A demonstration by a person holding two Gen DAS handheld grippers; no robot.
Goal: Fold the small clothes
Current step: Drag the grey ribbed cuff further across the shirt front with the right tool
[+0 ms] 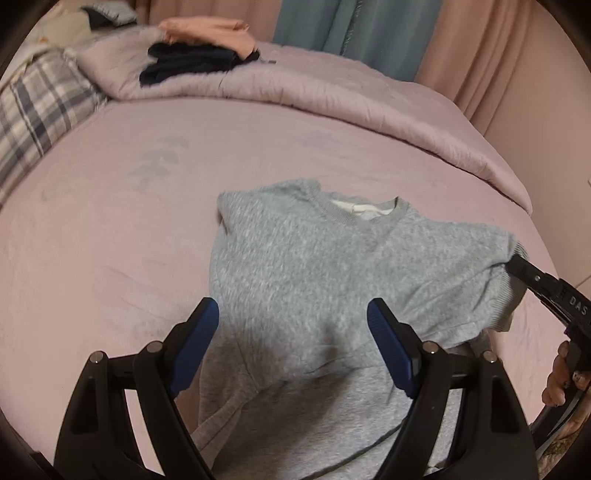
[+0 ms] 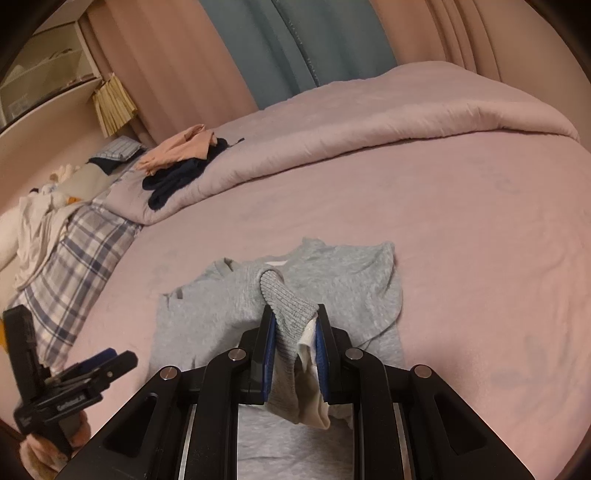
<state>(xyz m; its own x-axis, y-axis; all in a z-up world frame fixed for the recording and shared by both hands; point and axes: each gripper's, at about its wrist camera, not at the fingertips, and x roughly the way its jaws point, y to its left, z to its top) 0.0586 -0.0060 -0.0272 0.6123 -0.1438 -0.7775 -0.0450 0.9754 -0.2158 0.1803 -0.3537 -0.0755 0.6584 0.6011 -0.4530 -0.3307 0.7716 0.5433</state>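
The bed point(image 1: 110, 192) under me is wide and covered in a pink sheet, with a folded-back duvet point(image 1: 332, 96) along the far side and a plaid pillow point(image 1: 33, 107) off to my left. On the duvet sits a small heap of dark clothes point(image 1: 188, 64) with a peach piece point(image 1: 207, 33) on top.

The sweater point(image 1: 314, 266) lies in the middle of the bed, grey, front up, its neck pointing away from me and its hem toward me. It looks like soft fleece: light, limp, not slippery, so I judge it will drape and sag wherever it isn't supported and hold a crease only loosely.

My right gripper point(image 2: 295, 350) is clamped on the ribbed cuff point(image 2: 284, 299) of one sleeve, with the sleeve lifted and drawn across the body. The ribbing is thick and gives a firm bite, a good place to hold.

My left gripper point(image 1: 291, 350) hovers above the lower body of the sweater, jaws wide apart and holding nothing. For the other side I'd take the cuff or the shoulder seam, where the cloth is doubled, rather than a single flat layer that could slip out.
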